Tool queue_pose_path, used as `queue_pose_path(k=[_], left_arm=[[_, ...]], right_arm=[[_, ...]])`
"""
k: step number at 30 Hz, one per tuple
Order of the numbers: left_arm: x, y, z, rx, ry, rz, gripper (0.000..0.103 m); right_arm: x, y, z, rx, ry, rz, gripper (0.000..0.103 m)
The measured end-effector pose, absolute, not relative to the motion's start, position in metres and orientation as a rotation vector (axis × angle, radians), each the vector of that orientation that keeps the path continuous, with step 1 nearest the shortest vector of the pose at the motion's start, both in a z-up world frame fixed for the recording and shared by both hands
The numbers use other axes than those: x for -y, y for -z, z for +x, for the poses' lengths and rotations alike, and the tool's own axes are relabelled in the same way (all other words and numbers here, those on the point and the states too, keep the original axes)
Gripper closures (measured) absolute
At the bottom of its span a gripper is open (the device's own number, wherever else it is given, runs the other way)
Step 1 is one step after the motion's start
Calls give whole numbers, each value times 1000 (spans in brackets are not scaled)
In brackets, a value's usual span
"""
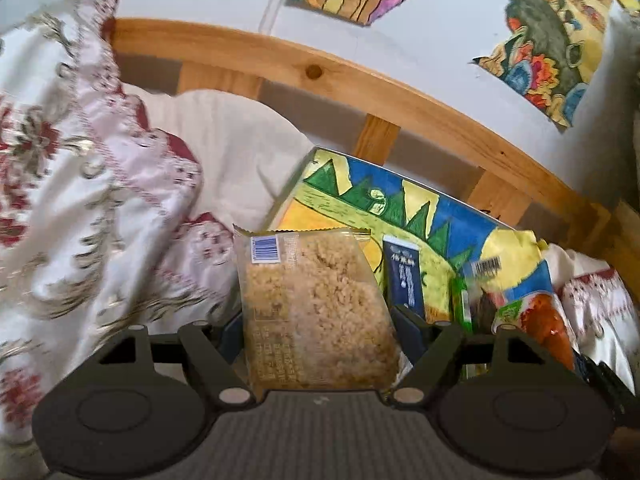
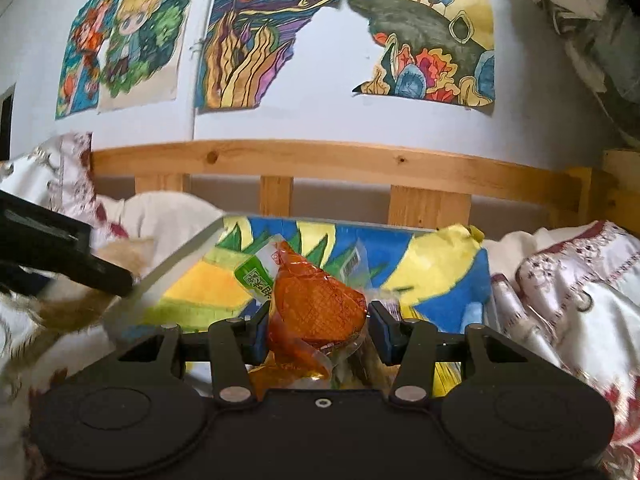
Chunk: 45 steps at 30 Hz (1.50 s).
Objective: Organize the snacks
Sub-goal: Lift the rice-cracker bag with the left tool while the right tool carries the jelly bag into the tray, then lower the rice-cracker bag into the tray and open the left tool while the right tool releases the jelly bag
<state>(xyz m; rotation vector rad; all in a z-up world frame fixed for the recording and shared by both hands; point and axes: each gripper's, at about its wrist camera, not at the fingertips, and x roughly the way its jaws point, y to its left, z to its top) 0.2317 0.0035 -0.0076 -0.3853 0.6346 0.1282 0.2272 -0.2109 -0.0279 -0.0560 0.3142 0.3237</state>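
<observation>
My left gripper (image 1: 318, 332) is shut on a clear pack of puffed rice cake (image 1: 316, 312) with a blue barcode, held upright above the bed. My right gripper (image 2: 318, 332) is shut on an orange snack packet (image 2: 316, 308) with a green label. That packet also shows at the right of the left wrist view (image 1: 548, 320). A painted board (image 1: 400, 216) in blue, yellow and green lies on the bed, with a dark blue snack stick (image 1: 404, 276) and a barcoded wrapper (image 1: 486, 268) on it. The left gripper's body (image 2: 60, 256) shows at the left of the right wrist view.
A floral white and red quilt (image 1: 80, 200) covers the bed. A wooden bed rail (image 2: 320, 160) runs along the wall behind. Colourful drawings (image 2: 256, 40) hang on the wall. The quilt also bunches at the right (image 2: 580, 288).
</observation>
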Motion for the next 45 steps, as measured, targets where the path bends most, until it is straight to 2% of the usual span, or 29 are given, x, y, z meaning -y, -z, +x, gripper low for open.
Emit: queue_pose_path(k=[12,32,40,45], left_arm=[[11,37,296,-667,-153,-307,24],[13,51,304,-696,-179,-289,24],[9,52,303,-708,-171,-328,23],[7,49,298,-691,-170,-342,20]], right_arm=[[201,43,269,-340,-330,-29,52],[185,55,279,-400,-358,-86,51],[185,55,279,-395,-367,-85,42],[185,53,276,-376,-365,-84,30]])
